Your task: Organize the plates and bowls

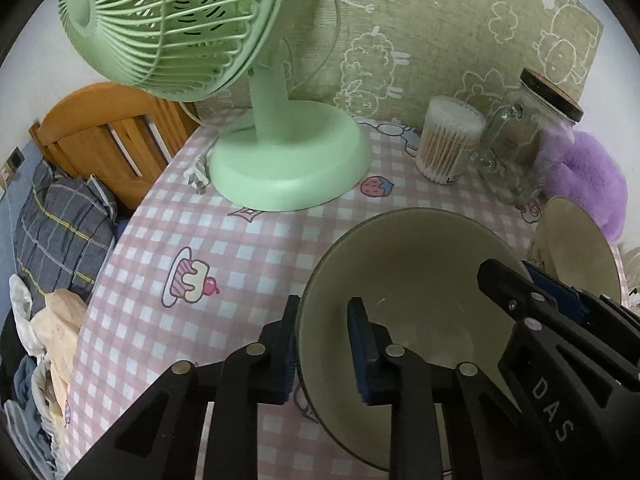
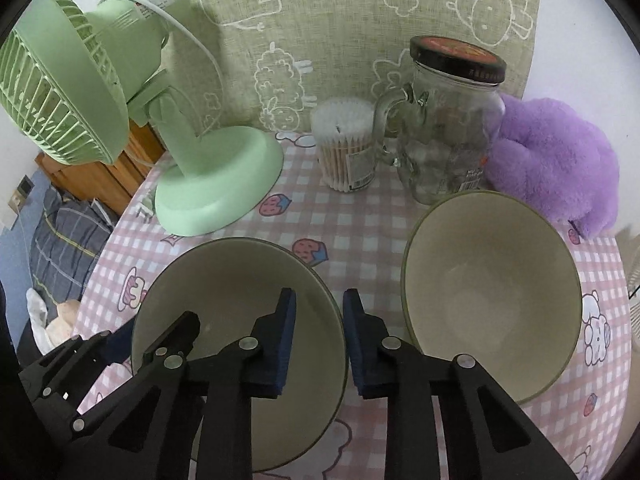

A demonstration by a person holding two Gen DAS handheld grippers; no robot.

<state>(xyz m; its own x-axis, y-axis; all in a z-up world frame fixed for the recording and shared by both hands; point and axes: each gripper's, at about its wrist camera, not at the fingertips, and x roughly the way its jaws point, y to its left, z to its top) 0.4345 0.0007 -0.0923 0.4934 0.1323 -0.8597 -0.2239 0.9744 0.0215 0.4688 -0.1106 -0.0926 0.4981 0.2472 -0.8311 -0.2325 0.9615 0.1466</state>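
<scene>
Two pale green bowls stand on a pink checked tablecloth point(image 2: 360, 240). Both grippers are on the left bowl point(image 1: 416, 272) point(image 2: 228, 280). My left gripper point(image 1: 326, 350) straddles that bowl's left rim, one blue pad outside the wall and one inside, shut on it. My right gripper point(image 2: 320, 342) straddles the same bowl's right rim, its left pad inside and its right pad outside, and is also shut on it. Each gripper shows in the other's view: the right gripper point(image 1: 520, 280) and the left gripper point(image 2: 156, 332). The second bowl point(image 2: 488, 288) point(image 1: 576, 248) stands untouched to the right.
Behind the bowls stand a mint-green desk fan point(image 1: 292, 160) point(image 2: 216, 184), a tub of cotton swabs point(image 2: 346, 148), a lidded glass jar with a handle point(image 2: 452, 120) and a purple plush point(image 2: 556, 156). The table's left edge drops to a bed with bedding point(image 1: 60, 232).
</scene>
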